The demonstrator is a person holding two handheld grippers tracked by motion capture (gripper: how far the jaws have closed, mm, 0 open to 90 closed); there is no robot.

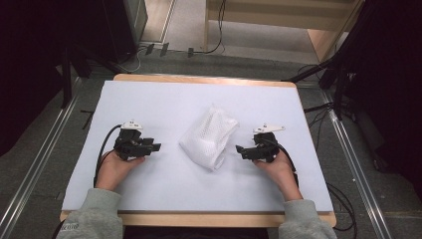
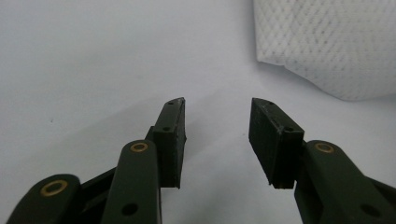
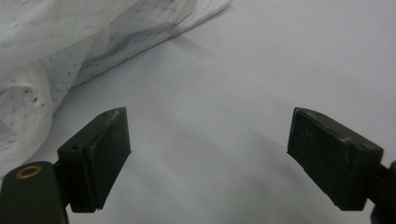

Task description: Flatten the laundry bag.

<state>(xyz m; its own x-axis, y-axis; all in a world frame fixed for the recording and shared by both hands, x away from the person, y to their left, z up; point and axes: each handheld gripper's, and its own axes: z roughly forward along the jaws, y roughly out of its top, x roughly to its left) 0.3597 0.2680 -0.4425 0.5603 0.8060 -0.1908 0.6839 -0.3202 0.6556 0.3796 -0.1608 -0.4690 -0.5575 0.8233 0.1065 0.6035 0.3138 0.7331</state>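
Black plastic jaws of the left gripper [image 1: 155, 147] stand spread with bare white sheet between them, holding nothing; in the left gripper view [image 2: 217, 135] the gap is moderate and the pads [image 2: 176, 140] face each other over the surface. The right gripper [image 1: 239, 149] is spread wider, also holding nothing, its jaws far apart in the right gripper view [image 3: 208, 154]. Each gripper sits low over the table in a hand [image 1: 115, 167], the other hand [image 1: 278, 167] mirroring it, grey sleeves [image 1: 94, 214] coming in from the near edge. The two grippers point inward toward each other.

Between them lies a white mesh bag [image 1: 209, 137], crumpled and loosely folded, near the middle of the white sheet [image 1: 164, 99]. Its long axis runs diagonally, from the far end toward the near end, tilted slightly to the right at the far end. The right gripper's tips are just beside its near right edge, apart from it; the left gripper is a little farther off. In the left gripper view the mesh [image 2: 327, 46] lies ahead and to the right; in the right gripper view it [image 3: 70, 46] lies ahead and to the left.

Open white surface surrounds the bag on all sides, with a strip of wooden table edge [image 1: 199, 79] showing beyond the sheet. Off the table lie cables [image 1: 343, 199], metal floor rails [image 1: 358, 164] and dark stand legs [image 1: 318, 72], well apart from the work.
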